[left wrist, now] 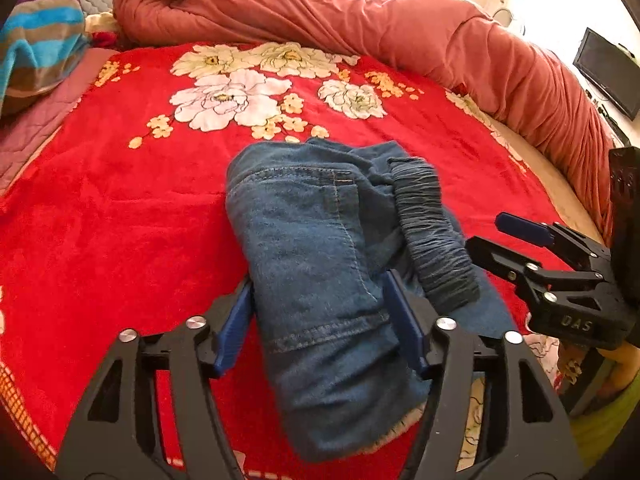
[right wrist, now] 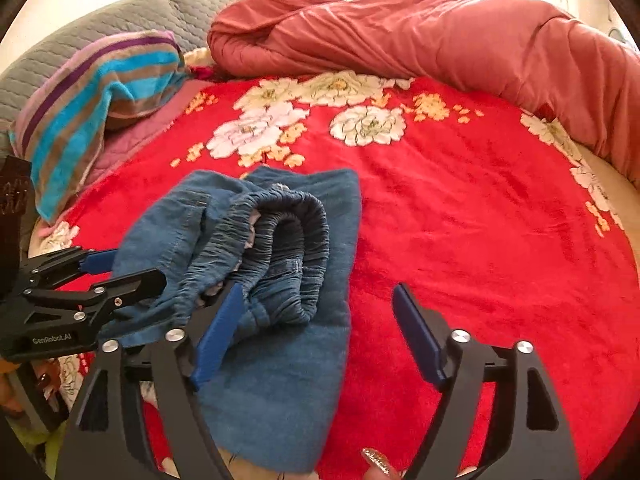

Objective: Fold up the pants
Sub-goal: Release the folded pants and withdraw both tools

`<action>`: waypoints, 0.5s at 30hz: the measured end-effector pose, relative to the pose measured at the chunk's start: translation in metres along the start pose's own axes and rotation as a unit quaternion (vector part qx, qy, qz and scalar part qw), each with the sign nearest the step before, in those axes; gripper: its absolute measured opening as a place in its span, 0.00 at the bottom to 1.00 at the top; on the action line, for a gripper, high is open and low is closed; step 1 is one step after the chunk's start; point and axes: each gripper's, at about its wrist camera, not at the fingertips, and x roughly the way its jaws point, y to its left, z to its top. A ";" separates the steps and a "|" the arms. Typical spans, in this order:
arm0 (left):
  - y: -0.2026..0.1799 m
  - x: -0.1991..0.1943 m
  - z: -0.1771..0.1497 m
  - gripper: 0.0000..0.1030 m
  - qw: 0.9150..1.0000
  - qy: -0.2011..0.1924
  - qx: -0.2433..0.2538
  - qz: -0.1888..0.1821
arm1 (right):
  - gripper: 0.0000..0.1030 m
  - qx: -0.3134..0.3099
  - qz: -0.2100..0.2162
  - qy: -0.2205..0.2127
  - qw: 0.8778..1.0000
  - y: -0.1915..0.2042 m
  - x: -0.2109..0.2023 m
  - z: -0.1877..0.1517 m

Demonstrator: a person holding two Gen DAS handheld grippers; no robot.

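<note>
Blue denim pants (left wrist: 320, 248) lie folded in a compact bundle on the red floral blanket (left wrist: 120, 208), with the gathered elastic waistband (left wrist: 432, 236) on the right side. My left gripper (left wrist: 320, 320) is open, its blue pads straddling the near part of the bundle. My right gripper (right wrist: 320, 328) is open over the pants (right wrist: 280, 360); its left pad (right wrist: 218, 336) rests by the waistband (right wrist: 280, 240) and its right pad is over bare blanket. The right gripper also shows in the left wrist view (left wrist: 504, 240), and the left gripper in the right wrist view (right wrist: 120, 268).
A rolled salmon-red duvet (left wrist: 360, 12) runs along the far and right side of the bed. A striped towel (right wrist: 92, 108) lies at the far left on a grey quilted pad (right wrist: 80, 52). A dark screen (left wrist: 608, 72) stands at the far right.
</note>
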 end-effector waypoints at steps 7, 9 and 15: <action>-0.011 -0.037 -0.008 0.90 0.999 -0.031 0.007 0.010 | 0.95 -0.003 0.013 -0.044 0.999 0.004 -0.043 -0.005; -0.014 -0.047 -0.012 0.91 0.999 -0.042 0.008 0.023 | 0.95 -0.005 0.014 -0.057 0.998 0.006 -0.057 -0.008; -0.017 -0.078 -0.036 0.91 0.997 -0.066 0.000 0.041 | 0.95 -0.022 -0.005 -0.105 0.994 0.019 -0.099 -0.028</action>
